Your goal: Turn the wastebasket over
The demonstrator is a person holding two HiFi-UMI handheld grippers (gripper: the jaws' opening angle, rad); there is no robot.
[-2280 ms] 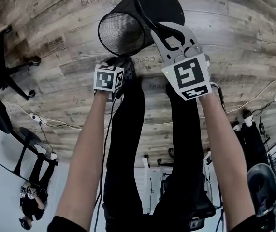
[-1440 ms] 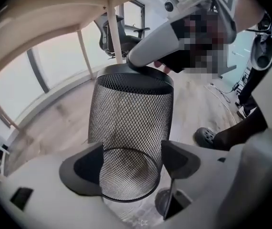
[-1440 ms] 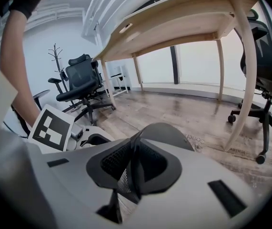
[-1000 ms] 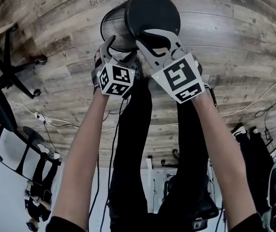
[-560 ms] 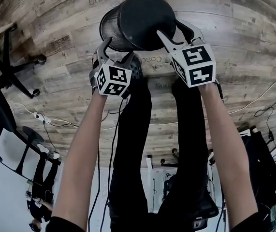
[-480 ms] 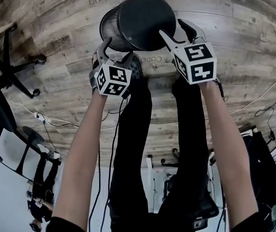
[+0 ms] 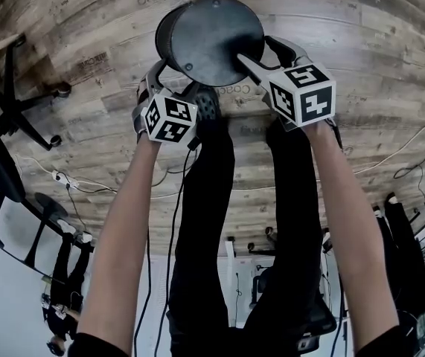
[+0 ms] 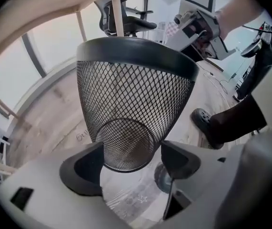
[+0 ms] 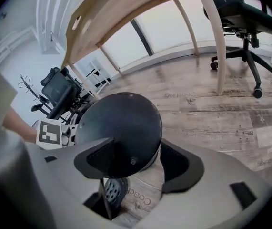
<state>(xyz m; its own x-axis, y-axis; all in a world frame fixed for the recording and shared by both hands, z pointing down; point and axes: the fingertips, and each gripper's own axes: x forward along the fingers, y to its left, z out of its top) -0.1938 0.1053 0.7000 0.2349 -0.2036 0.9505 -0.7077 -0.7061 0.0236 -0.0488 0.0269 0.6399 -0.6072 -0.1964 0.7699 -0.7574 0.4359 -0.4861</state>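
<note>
Head view: wastebasket (image 7: 211,39) upper centre, base up.
Left gripper view: jaws of your left gripper (image 8: 131,159) apart, flanking the mesh; steady it there.
Right gripper view: jaws of your right gripper (image 9: 136,161) have just been opening, base edge between them, unclamped; back out straight.

— How do we hold our arms?
— We stretch our left arm (image 7: 126,229) and right arm (image 7: 342,214) forward and down, side by side.
— And our grippers?
— Our left gripper (image 8: 131,156) points steeply down with its jaws apart, and the wastebasket (image 9: 119,123) shows its mesh between them. Our right gripper (image 9: 136,149) has just been opening its jaws. They stand wide, either side of the wastebasket's base edge, not pressing it.
</note>
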